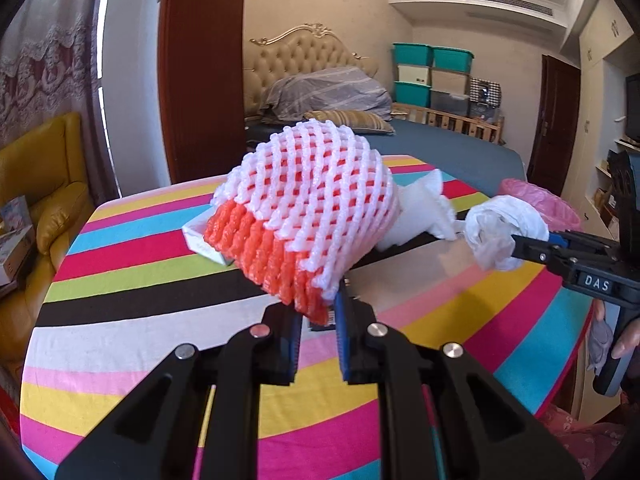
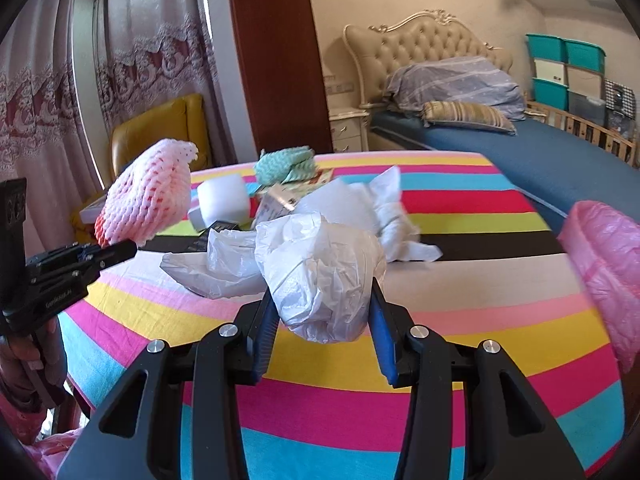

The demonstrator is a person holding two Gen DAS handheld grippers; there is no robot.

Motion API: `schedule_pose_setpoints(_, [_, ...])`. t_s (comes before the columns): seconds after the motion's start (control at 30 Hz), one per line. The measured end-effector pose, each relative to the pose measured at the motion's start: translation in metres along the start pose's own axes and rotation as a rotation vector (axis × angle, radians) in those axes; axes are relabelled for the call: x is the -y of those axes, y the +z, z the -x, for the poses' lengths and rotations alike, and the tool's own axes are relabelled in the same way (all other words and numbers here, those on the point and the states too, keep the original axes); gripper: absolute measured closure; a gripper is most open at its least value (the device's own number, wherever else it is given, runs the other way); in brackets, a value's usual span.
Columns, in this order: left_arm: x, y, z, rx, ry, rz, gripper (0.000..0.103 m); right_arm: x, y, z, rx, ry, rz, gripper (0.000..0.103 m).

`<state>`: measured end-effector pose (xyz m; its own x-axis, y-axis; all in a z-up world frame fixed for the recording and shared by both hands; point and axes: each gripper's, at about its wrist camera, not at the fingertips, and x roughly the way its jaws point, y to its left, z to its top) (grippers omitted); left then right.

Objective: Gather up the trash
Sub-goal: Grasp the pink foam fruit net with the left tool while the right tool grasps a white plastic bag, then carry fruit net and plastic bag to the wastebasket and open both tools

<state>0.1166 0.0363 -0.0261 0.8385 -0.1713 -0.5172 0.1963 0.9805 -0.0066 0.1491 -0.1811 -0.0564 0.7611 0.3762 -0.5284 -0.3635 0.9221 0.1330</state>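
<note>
both loads are lifted, the left gripper clamped on a foam net, the right gripper on a plastic bag, while tissue and wrappers beyond them wait and the pink bin sits right.

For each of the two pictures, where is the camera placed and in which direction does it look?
Left wrist: sits on the left gripper, facing the bed across the striped table; shows its fingers pinching the foam net.
Right wrist: sits on the right gripper, facing the same way; its fingers clamp the white plastic bag.
Shared: both show the table, net, bag and pink bin liner.

bed, yellow armchair, teal bins
</note>
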Motion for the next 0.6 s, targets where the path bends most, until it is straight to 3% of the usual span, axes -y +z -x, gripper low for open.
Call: schedule_pose_setpoints(0.6, [0.096, 0.027, -0.028, 0.066, -0.156, -0.119, 0.088, 0.064, 0.002, 0.057, 0.117, -0.144, -0.068, 0.061])
